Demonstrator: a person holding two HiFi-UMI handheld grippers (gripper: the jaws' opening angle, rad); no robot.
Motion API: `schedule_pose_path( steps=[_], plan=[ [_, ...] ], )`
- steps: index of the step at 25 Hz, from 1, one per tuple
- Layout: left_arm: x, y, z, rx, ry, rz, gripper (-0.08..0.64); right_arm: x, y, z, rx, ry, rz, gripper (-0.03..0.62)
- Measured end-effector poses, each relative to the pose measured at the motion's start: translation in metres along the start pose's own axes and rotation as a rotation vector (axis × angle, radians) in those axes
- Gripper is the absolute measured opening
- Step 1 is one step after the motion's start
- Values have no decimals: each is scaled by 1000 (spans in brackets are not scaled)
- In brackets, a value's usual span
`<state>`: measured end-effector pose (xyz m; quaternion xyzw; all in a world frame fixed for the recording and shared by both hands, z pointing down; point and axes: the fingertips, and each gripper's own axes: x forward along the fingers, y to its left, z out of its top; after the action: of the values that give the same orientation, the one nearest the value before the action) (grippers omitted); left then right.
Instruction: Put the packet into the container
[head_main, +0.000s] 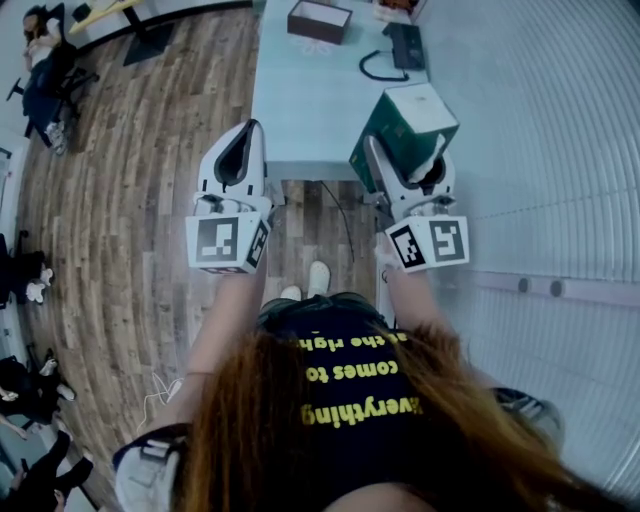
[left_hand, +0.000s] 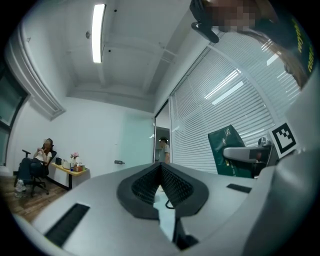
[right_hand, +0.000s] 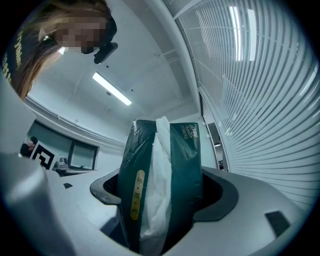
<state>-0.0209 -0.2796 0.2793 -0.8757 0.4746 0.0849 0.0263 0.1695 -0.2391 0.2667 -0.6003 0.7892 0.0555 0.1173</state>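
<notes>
The green packet (right_hand: 160, 185) sits pinched between the jaws of the right gripper (head_main: 412, 165). Its long axis runs up the frame, and the white tissue slit faces the camera. In the head view it is at upper right, over the edge of the table (head_main: 300, 90). The left gripper (left_hand: 161, 167) has its jaws pressed together, with nothing between them. A brown box (head_main: 320, 20) stands at the top of the frame.

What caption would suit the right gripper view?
Right gripper clamped on a green tissue packet, white tissue poking out.
</notes>
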Motion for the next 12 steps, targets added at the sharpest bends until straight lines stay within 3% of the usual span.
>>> schedule_pose_path(
  steps=[12],
  plan=[
    [55, -31, -9, 23, -9, -3, 2, 18, -55, -4, 21, -10, 30, 385]
  ],
)
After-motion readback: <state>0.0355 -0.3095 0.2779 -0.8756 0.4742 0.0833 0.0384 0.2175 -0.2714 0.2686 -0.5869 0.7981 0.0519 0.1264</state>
